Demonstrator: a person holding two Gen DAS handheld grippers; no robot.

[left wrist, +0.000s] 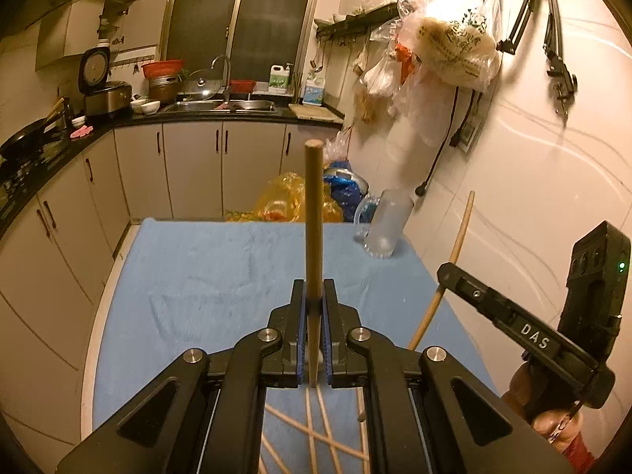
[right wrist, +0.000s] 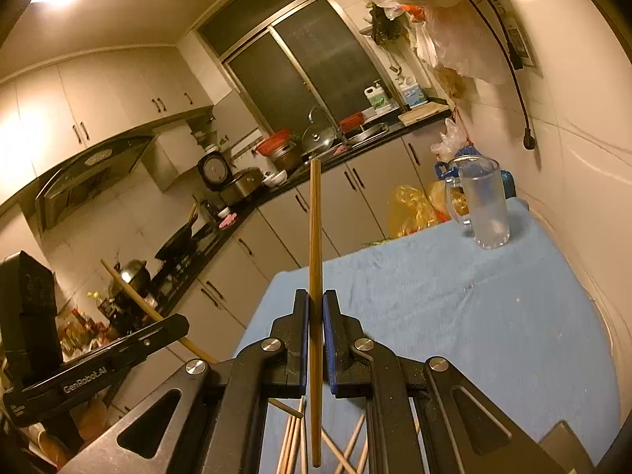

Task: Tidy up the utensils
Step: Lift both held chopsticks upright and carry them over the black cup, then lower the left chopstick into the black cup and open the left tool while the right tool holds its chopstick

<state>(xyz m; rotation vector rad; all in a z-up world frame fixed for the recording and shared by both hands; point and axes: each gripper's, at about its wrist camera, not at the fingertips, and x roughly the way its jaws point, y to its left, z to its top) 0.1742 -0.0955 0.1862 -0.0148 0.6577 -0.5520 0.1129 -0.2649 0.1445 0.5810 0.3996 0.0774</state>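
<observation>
My left gripper (left wrist: pixel 315 290) is shut on a wooden chopstick (left wrist: pixel 314 213) that points forward and up above the blue cloth (left wrist: pixel 205 268). My right gripper (right wrist: pixel 315 300) is shut on another wooden chopstick (right wrist: pixel 315 237), also held upright. In the left wrist view the right gripper (left wrist: pixel 446 274) shows at the right with its chopstick (left wrist: pixel 458 237). In the right wrist view the left gripper (right wrist: pixel 179 326) shows at the lower left with its chopstick (right wrist: pixel 130 290). Several loose chopsticks (right wrist: pixel 339 450) lie crossed on the cloth beneath both grippers. A clear glass mug (right wrist: pixel 484 205) stands at the far right corner of the cloth.
The table's right side runs along a white tiled wall (left wrist: pixel 533 177). Plastic bags (left wrist: pixel 292 197) sit past the table's far edge. Kitchen cabinets (left wrist: pixel 189 166) and a counter with a sink (left wrist: pixel 221 106) lie beyond and to the left.
</observation>
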